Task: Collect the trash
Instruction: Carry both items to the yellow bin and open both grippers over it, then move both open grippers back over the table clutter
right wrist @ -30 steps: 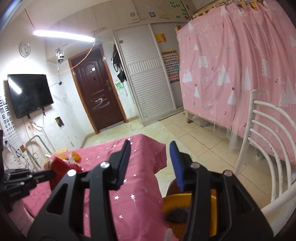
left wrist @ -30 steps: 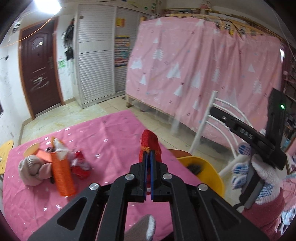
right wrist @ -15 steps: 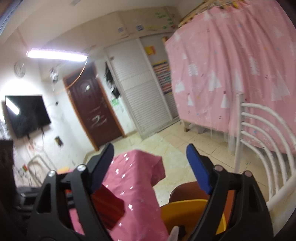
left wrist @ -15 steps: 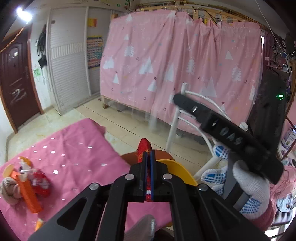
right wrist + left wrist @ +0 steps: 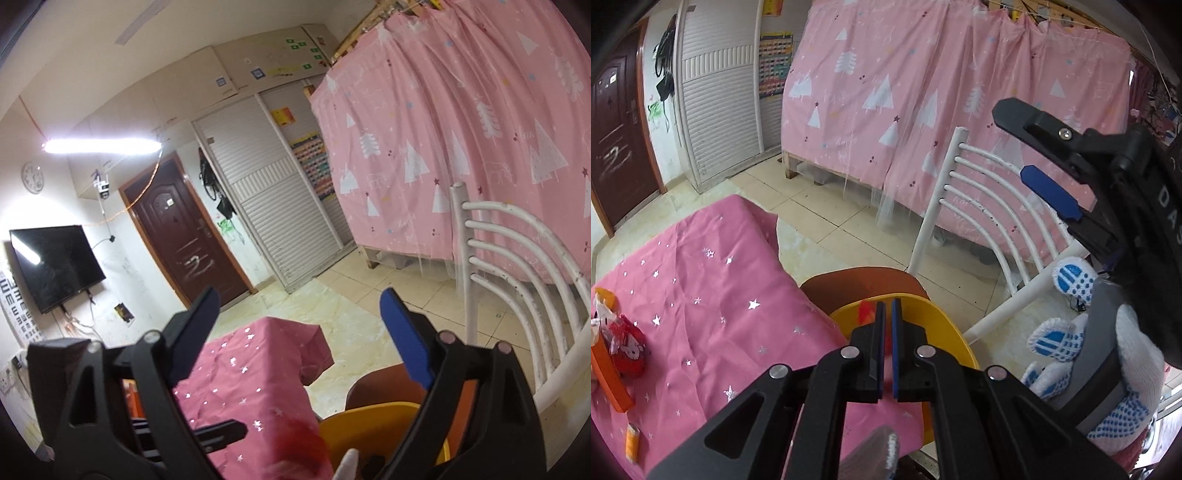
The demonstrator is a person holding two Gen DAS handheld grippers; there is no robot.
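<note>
A red wrapper [image 5: 866, 314] is pinched in the closed left gripper [image 5: 885, 314] over the yellow bin [image 5: 945, 325]; the right gripper [image 5: 299, 314], just opened, is held empty.

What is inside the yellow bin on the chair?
The yellow bin shows only something dark at the bottom in the right wrist view; the right gripper covers the rest.
</note>
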